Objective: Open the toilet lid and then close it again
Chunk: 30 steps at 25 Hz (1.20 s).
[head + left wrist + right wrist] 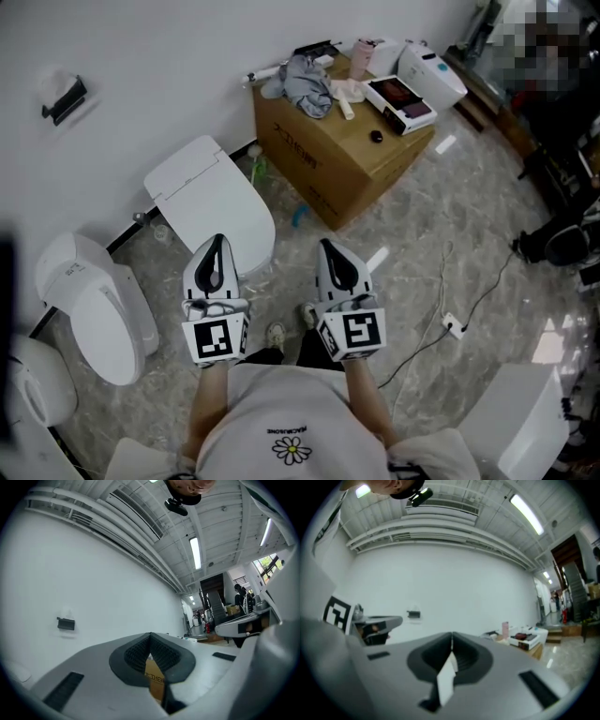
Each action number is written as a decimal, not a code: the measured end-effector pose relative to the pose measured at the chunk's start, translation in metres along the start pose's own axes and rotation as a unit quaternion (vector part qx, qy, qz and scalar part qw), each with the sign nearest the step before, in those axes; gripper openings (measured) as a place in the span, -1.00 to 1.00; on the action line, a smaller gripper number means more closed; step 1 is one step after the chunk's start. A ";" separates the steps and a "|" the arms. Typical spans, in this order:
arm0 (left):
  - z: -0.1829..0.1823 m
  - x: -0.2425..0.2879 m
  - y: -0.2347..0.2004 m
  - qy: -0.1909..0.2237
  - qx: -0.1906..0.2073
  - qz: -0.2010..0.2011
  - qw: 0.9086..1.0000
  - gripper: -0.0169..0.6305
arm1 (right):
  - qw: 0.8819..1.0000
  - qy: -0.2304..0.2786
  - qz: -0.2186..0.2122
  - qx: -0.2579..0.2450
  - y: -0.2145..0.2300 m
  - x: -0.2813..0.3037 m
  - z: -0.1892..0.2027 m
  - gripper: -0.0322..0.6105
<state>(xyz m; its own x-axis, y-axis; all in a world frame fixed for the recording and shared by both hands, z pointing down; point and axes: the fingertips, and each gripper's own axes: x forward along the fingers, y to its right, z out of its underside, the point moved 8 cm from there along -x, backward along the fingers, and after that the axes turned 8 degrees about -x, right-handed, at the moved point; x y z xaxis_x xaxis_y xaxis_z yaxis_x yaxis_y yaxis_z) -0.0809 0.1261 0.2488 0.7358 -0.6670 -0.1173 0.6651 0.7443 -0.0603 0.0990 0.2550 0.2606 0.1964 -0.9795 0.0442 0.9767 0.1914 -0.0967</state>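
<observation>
At the left edge of the head view stands a rounded white toilet (94, 305) with its lid down, so its bowl is hidden. Right of it, centre-left in the frame, is the toilet the task probably means. Its toilet lid (211, 202) is a flat white slab lying closed over the seat, and this bowl is hidden as well.

The lid looks like stiff moulded plastic: probably light, smooth and rather slippery, and unlikely to bend. Its hinge appears to sit at the upper-left end, by the wall. The rounded front edge at the lower right is therefore likely the best place to take hold, hooking under the lip and lifting. On the way back it should be lowered gently so it does not slam.

The left gripper (217, 242) shows just below that front edge. Its jaws are pressed together with nothing between them. Its own view looks at the wall, not the lid, so it seems clear of the lid. The right gripper (326, 246), over the marbled floor at centre, is likewise closed and empty.

At upper centre sits a cardboard box (328, 155), closed, its contents unseen. On its top, which serves as a surface, lie a grey cloth (305, 82), a pink canister (362, 58), a flat printed carton (401, 101) and a white carton (431, 75)
</observation>
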 end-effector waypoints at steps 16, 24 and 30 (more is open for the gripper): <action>-0.015 0.021 0.007 0.023 0.005 -0.097 0.995 -0.87 | 0.993 0.045 -0.104 -0.035 0.026 0.054 -0.025 -0.81; -0.014 0.024 -0.007 0.022 -0.001 -0.137 0.990 -0.87 | 0.991 0.040 -0.120 -0.036 0.026 0.080 -0.025 -0.80; -0.005 0.031 -0.021 0.006 -0.002 -0.160 0.987 -0.86 | 0.987 0.036 -0.152 -0.035 0.026 0.107 -0.021 -0.80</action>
<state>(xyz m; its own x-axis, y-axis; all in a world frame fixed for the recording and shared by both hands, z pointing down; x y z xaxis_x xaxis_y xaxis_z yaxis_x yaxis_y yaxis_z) -0.0723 0.0901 0.2411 0.4859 -0.8680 -0.1023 0.8631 0.4949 -0.1007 0.1437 0.1540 0.2419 -0.1147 -0.9933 0.0107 0.9805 -0.1149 -0.1592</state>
